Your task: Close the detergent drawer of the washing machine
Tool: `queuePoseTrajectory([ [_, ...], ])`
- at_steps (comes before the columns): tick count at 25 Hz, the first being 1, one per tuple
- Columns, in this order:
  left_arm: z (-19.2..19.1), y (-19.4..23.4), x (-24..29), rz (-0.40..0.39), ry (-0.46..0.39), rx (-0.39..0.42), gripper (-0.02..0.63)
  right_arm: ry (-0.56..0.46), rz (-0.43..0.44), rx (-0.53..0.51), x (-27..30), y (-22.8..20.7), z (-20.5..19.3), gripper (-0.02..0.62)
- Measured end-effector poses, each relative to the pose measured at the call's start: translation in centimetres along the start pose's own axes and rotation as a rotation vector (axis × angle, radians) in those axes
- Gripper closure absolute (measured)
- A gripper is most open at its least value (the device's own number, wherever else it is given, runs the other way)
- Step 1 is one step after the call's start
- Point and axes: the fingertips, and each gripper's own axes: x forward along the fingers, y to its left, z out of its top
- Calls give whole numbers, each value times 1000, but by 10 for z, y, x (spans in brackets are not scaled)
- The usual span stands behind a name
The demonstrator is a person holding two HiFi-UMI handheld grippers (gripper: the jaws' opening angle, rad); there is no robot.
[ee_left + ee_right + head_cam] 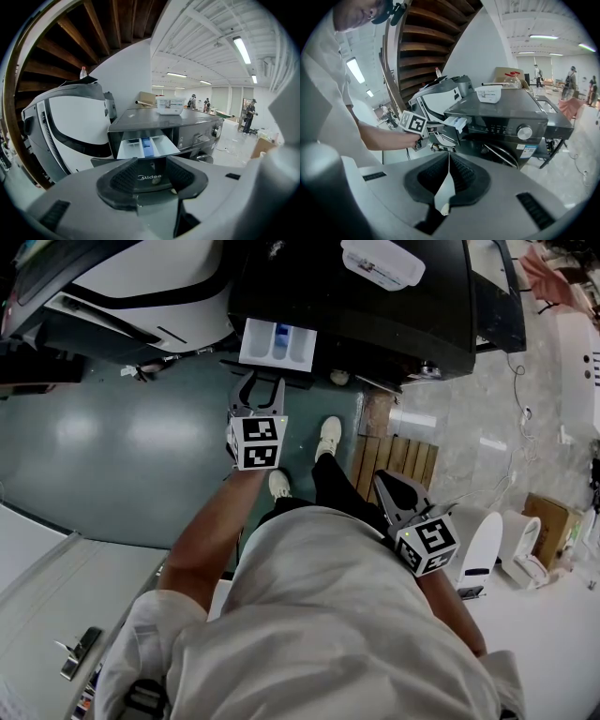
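Observation:
The dark washing machine (pixel 375 306) stands ahead, and its white detergent drawer (pixel 277 343) with a blue insert is pulled out. My left gripper (pixel 261 390) is just in front of the drawer's front edge, jaws open and empty, not touching it. In the left gripper view the drawer (pixel 147 146) lies straight ahead above the open left gripper (pixel 150 178). My right gripper (pixel 386 486) hangs back near my hip, shut on nothing. The right gripper view shows the right gripper (pixel 449 176) with pads pressed together, the drawer (pixel 454 124) and the left gripper's marker cube (pixel 412 123).
A white lidded box (pixel 382 262) sits on top of the machine. A white and black appliance (pixel 141 287) stands to the machine's left. A wooden slatted mat (pixel 398 460) lies on the floor at the right, by my shoes (pixel 328 437). A cardboard box (pixel 548 521) is far right.

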Motion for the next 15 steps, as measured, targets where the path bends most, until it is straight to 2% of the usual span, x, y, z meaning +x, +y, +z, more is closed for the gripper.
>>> queuePoseTrajectory([
  [15,10,3,16,8,2,4,422,-1,-10,14,-1,-12,2,586],
])
